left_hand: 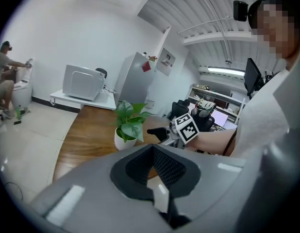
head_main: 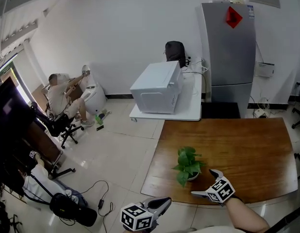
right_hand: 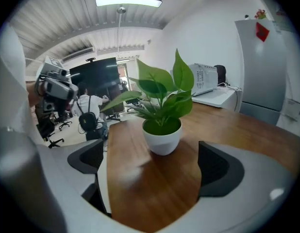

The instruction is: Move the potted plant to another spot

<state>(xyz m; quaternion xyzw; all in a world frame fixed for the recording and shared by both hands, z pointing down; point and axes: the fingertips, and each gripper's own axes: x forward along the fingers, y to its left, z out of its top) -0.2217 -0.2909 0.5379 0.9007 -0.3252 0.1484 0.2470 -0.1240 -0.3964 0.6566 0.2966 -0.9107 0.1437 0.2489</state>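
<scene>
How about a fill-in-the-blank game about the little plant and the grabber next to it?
1. The potted plant stands on a wooden ____.
2. Its pot is coloured ____.
3. The right hand-held gripper has its jaws wide ____, and the pot sits in front of them, not gripped.
4. The red decoration hangs on the tall grey ____.

Missing words: table; white; open; fridge.

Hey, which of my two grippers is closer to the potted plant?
The right gripper: it is over the wooden table, close beside the potted plant, jaws wide apart. The left gripper hangs off the table's near edge, jaws together.
</scene>
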